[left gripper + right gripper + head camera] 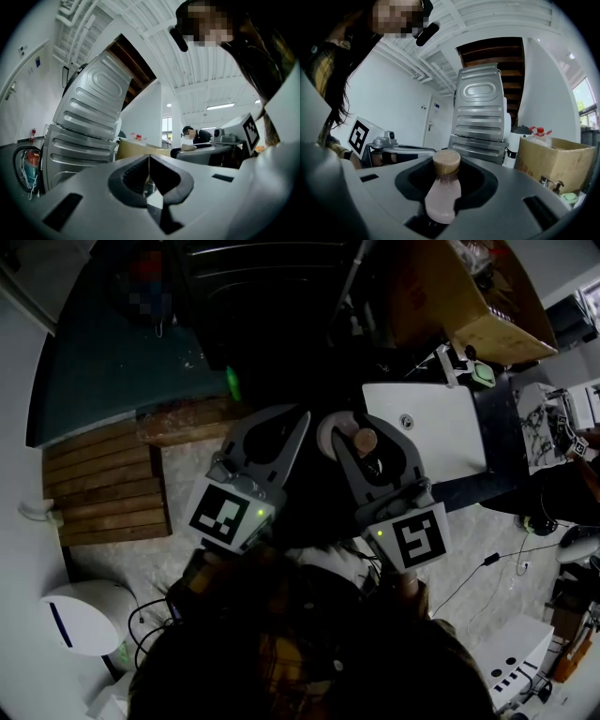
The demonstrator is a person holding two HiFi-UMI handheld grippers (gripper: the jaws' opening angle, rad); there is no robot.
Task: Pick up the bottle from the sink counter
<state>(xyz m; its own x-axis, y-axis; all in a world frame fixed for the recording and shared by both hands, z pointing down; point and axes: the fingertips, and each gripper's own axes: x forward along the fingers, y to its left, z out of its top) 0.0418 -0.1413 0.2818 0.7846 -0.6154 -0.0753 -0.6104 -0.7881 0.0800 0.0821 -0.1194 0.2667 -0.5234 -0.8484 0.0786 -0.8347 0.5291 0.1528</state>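
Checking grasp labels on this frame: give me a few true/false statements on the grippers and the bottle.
1. The right gripper is shut on the bottle. True.
2. The left gripper has its jaws wide apart. False: they are together, with nothing between them.
3. The bottle's cap is blue. False: it is tan.
4. A cardboard box shows in the right gripper view. True.

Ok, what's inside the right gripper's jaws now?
A pale pink bottle with a brown cap sits between the jaws of the right gripper, which are closed on its body. Its base is covered, sunk out of sight behind the gripper's own housing.
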